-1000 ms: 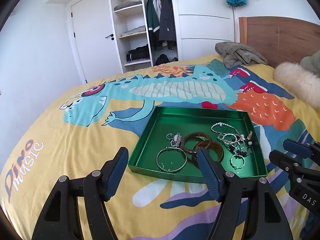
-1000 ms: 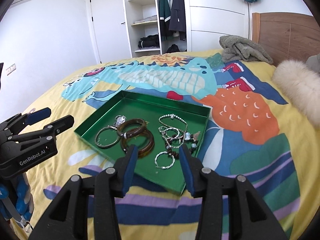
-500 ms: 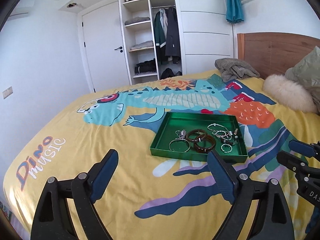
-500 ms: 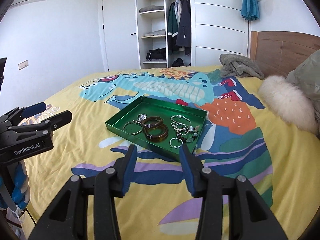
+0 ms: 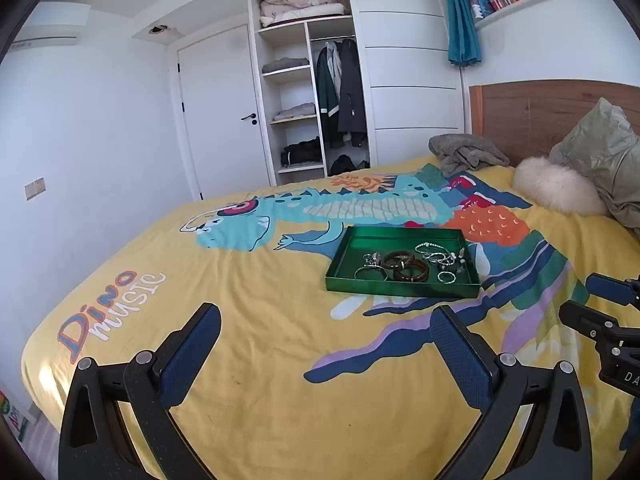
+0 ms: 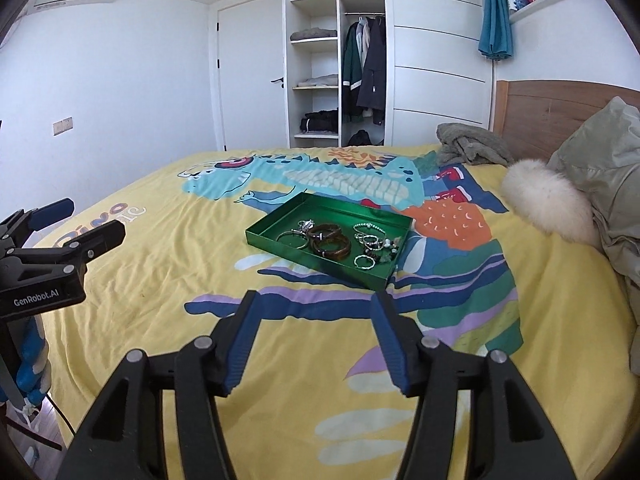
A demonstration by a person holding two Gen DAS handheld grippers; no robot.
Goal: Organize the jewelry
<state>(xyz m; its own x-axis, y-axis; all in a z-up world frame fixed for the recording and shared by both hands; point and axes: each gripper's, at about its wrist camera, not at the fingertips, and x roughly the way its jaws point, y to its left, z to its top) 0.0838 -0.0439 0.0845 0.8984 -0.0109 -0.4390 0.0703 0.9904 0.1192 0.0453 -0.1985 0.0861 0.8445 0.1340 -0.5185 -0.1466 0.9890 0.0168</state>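
A green tray lies on the yellow dinosaur bedspread. In it are brown bangles, a silver bangle and several beaded bracelets and rings. My left gripper is open and empty, well back from the tray, over the bed. My right gripper is open and empty, also back from the tray. The right gripper shows at the right edge of the left wrist view; the left gripper shows at the left of the right wrist view.
A white fluffy cushion, a green pillow and a grey blanket lie by the wooden headboard. An open wardrobe and a door stand beyond the bed.
Both grippers have pulled back and up from the tray, which now looks smaller and farther away. The jewelry in the tray has not moved.
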